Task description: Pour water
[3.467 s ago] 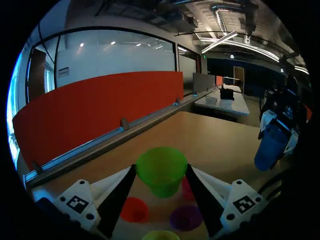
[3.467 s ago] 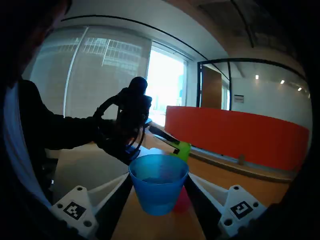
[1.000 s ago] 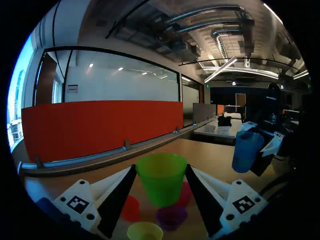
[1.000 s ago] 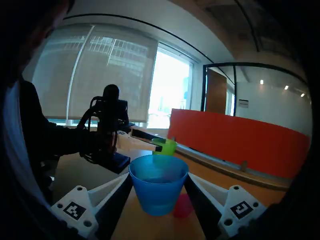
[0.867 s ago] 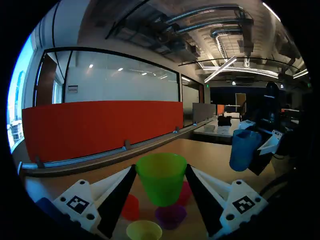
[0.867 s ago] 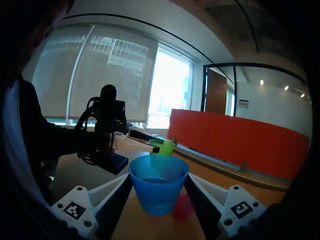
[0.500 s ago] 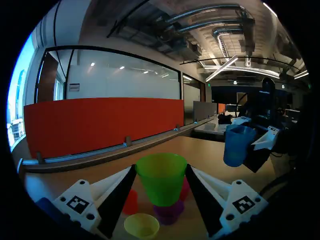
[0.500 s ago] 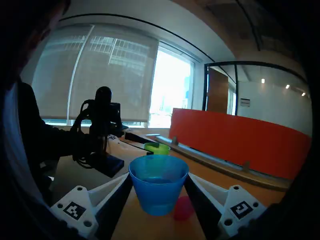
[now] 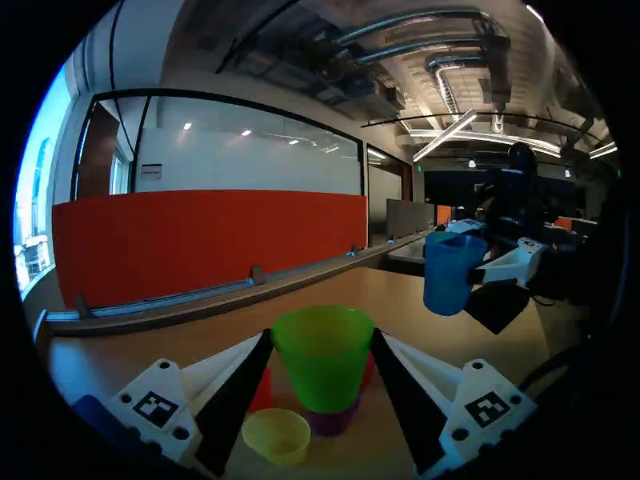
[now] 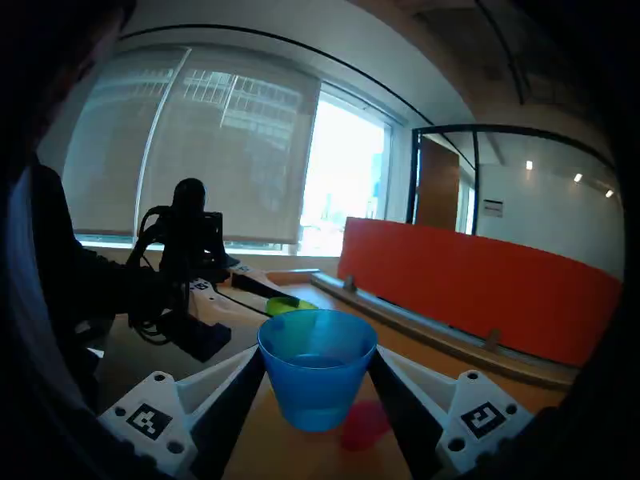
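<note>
My left gripper [image 9: 322, 362] is shut on an upright green cup [image 9: 322, 358], held above the wooden table [image 9: 400, 300]. My right gripper [image 10: 317, 380] is shut on a blue cup [image 10: 318, 376] with water low inside it. In the left gripper view the blue cup [image 9: 448, 272] hangs to the upper right, gripped by the right gripper [image 9: 460, 276], higher than the green cup's rim. From the right gripper view, the green cup's rim [image 10: 290, 305] shows just behind the blue cup, held by the left gripper [image 10: 280, 302] in a person's hand [image 10: 152, 296].
Small cups stand on the table under the green cup: yellow [image 9: 277, 435], purple [image 9: 332, 419], red [image 9: 261, 392]. A pink cup [image 10: 364, 424] stands beside the blue one. An orange partition [image 9: 208, 240] with a metal rail [image 9: 240, 284] runs along the table's far edge.
The blue cup has moved leftward and closer to the green cup in the left gripper view. In the right gripper view the green cup has sunk lower and come nearer behind the blue cup.
</note>
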